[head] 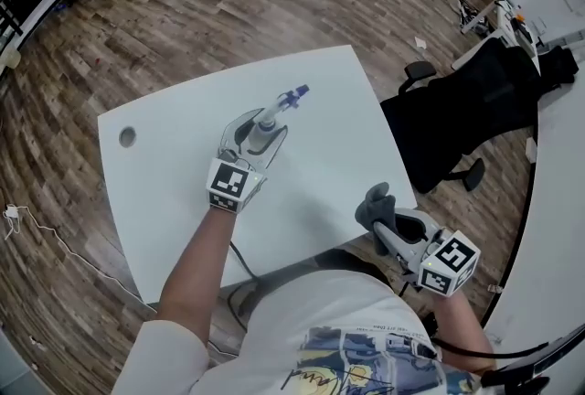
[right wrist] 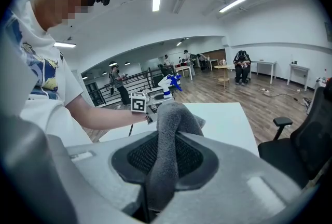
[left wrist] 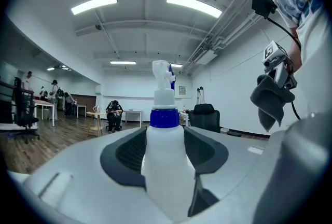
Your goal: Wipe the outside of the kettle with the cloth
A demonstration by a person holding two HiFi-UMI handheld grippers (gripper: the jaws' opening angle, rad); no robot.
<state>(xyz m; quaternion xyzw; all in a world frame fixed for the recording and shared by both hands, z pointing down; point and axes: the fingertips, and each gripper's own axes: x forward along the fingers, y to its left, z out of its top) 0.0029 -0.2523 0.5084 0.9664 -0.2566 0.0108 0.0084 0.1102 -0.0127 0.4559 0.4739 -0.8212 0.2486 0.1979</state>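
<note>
My white printed T-shirt (head: 347,338) fills the bottom of the head view, and just past it, on my right, the right gripper (head: 389,229) is clamped on the grey cloth (right wrist: 168,140). The cloth is pinched between the dark pads, with one fold bulging out ahead of the jaws and the rest hanging below. That hand sits at the near right edge of the white table (head: 174,201). Over on my left, the left gripper (head: 261,135) reaches out above the middle of the tabletop. Its jaws stand fairly wide, closed on the body of a white spray bottle (left wrist: 165,155) with a blue collar. The bottle runs along the jaw line, trigger head pointing away from me; whether it touches the table I can't tell. The two grippers are well apart. A black office chair (head: 480,105) stands on the wood floor (head: 183,9), off the table's right side.
</note>
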